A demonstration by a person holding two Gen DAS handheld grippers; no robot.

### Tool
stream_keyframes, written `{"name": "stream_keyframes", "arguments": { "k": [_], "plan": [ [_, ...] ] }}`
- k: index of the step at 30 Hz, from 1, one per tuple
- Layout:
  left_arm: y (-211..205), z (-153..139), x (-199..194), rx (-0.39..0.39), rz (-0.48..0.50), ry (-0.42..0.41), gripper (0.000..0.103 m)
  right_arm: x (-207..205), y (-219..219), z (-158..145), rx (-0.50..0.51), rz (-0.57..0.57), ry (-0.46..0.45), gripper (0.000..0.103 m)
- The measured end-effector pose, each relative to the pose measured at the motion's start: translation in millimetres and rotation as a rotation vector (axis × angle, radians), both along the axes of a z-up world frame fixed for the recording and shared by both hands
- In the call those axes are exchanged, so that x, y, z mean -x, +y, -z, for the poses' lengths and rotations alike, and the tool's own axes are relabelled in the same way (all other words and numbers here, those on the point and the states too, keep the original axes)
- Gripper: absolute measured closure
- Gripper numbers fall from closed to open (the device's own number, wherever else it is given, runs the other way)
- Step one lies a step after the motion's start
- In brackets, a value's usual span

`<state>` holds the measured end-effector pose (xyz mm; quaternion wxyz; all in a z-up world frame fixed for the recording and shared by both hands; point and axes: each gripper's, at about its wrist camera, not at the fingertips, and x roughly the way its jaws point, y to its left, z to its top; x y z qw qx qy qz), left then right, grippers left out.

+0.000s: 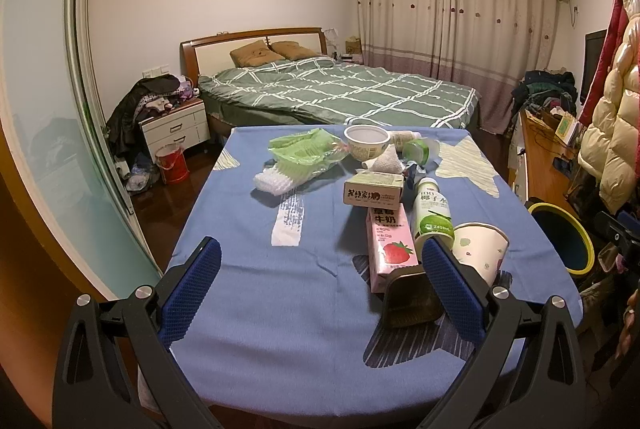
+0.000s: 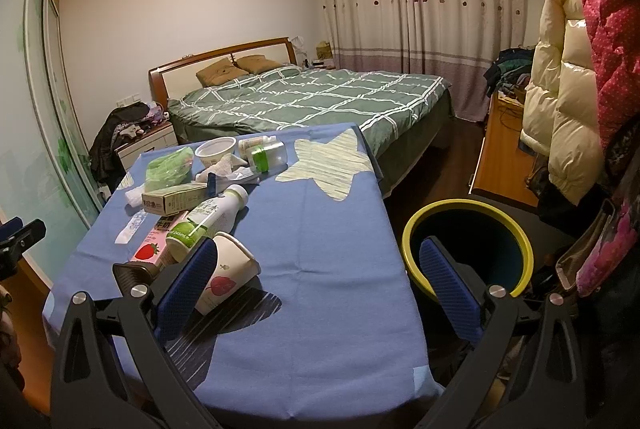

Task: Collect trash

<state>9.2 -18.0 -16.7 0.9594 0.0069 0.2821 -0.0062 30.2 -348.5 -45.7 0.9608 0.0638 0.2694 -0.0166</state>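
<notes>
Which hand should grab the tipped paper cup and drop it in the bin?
Right. The right tool is open, with the tipped white paper cup beside its left finger and the yellow-rimmed blue bin just past its right finger. The left tool sits farther from both.

Left gripper (image 1: pixel 320 281): black angular frame, triangular cut-outs, silver round screws at the pivots. Fingers (image 1: pixel 191 291) are faced with blue knurled pads. Right gripper (image 2: pixel 318 287) is built identically: black arms, silver screws, blue textured pads (image 2: pixel 450 287).
</notes>
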Motion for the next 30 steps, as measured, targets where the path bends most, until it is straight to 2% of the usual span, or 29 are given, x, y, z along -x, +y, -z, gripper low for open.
{"name": "stream_keyframes", "arguments": {
  "k": [12,23,30],
  "plan": [
    [14.5,2.9,-17.3,0.013,-0.018,0.02,0.004,-34.1,15.8,3.9,-0.014,-0.042,0.029,0.006],
    [30.8,18.7,-46.6,0.011,-0.044,0.055,0.004,-126.5,58.8,19.8,-0.048,-0.143,0.116,0.007],
    [34.9,29.5,-67.3,0.015,-0.046,0.085,0.004,-191.9,91.0,22.9,-0.052,-0.206,0.191,0.028]
  ]
}}
